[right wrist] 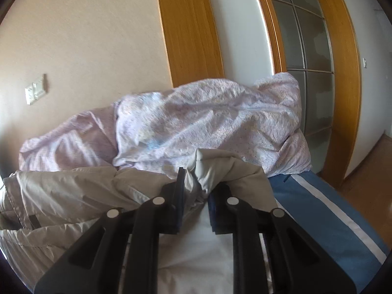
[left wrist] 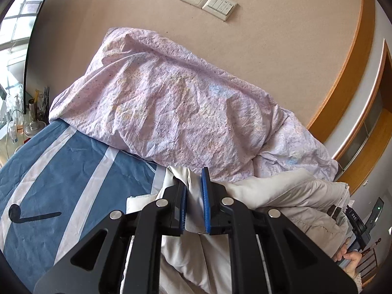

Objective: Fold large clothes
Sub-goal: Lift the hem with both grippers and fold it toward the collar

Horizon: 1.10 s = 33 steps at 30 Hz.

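Beige wall [left wrist: 269, 49], wooden door frame [right wrist: 191, 36].

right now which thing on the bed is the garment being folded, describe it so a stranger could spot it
Start at the blue bedsheet with white stripes, then the crumpled lilac duvet heaped against the wall. In front of that lies the beige padded jacket, gripped by both grippers' jaws. Unlike the duvet it is plain, unpatterned and smooth.

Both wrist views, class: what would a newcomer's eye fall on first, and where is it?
The crumpled lilac quilt heaped against the beige wall, filling the middle of both views. In front of it, each pair of tongs, left and right, pinches a fold of the pale grey padded jacket over the blue striped bedsheet.
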Motion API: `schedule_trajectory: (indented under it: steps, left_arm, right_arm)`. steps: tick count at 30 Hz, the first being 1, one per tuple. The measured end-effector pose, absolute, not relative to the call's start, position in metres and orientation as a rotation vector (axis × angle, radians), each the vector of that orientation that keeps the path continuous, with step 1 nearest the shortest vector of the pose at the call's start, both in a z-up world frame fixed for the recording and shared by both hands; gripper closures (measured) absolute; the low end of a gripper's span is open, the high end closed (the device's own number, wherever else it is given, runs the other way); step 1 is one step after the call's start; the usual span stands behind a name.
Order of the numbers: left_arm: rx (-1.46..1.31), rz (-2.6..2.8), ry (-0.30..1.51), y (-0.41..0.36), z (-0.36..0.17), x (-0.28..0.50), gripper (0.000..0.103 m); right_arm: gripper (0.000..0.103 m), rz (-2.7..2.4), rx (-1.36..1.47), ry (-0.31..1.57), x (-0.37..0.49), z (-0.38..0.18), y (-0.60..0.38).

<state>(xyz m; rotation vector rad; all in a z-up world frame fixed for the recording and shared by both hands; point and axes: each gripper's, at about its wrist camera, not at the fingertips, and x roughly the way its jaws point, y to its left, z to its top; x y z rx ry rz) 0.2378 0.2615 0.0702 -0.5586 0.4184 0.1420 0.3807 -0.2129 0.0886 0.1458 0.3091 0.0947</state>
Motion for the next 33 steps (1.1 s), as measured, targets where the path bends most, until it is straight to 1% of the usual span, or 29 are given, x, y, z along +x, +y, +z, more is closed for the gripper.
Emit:
schedule_trajectory:
  steps: [8,16,19,20,22,23,24,26,27,28,30,31,32,33]
  left_arm:
    - [-0.511,0.205,0.458,0.262,0.047,0.300,0.093]
    - [-0.535,0.237,0.472,0.273,0.017,0.330,0.093]
    - [-0.576,0.248,0.493,0.279,0.003,0.337,0.091]
    - [-0.584,0.247,0.500,0.280,0.001,0.339,0.090]
    - [-0.601,0.237,0.506,0.282,-0.004,0.343,0.086]
    - [-0.613,0.227,0.511,0.284,-0.007,0.344,0.082]
    - [-0.622,0.216,0.515,0.285,-0.008,0.346,0.080]
    - [-0.654,0.195,0.522,0.289,-0.010,0.348,0.073]
    - [-0.675,0.182,0.527,0.292,-0.011,0.349,0.070]
    - [-0.693,0.171,0.528,0.294,-0.012,0.350,0.065]
    - [-0.723,0.152,0.508,0.297,-0.008,0.348,0.044]
    - [-0.726,0.160,0.476,0.298,-0.003,0.344,0.016]
    - [-0.714,0.193,0.428,0.299,0.004,0.337,0.001]
    - [-0.698,0.213,0.384,0.299,0.011,0.331,0.001]
  right_arm:
    - [0.086,-0.016,0.153,0.382,0.449,0.055,-0.189]
    - [0.085,-0.056,0.144,0.459,0.494,0.028,-0.177]
    - [0.079,-0.057,0.139,0.510,0.510,0.017,-0.173]
    - [0.073,-0.058,0.137,0.528,0.514,0.013,-0.171]
    - [0.056,-0.051,0.132,0.565,0.525,0.005,-0.169]
    - [0.036,-0.045,0.127,0.571,0.528,0.002,-0.168]
    - [0.028,-0.040,0.123,0.571,0.530,0.001,-0.167]
    - [0.027,-0.040,0.111,0.564,0.532,-0.001,-0.165]
    - [0.027,-0.039,0.115,0.562,0.533,-0.001,-0.165]
    - [0.027,-0.036,0.125,0.551,0.532,0.000,-0.166]
    - [0.027,-0.024,0.152,0.498,0.521,0.009,-0.170]
    - [0.027,-0.017,0.156,0.473,0.516,0.015,-0.172]
    - [0.026,-0.009,0.152,0.448,0.508,0.021,-0.174]
    - [0.026,-0.006,0.142,0.432,0.502,0.028,-0.174]
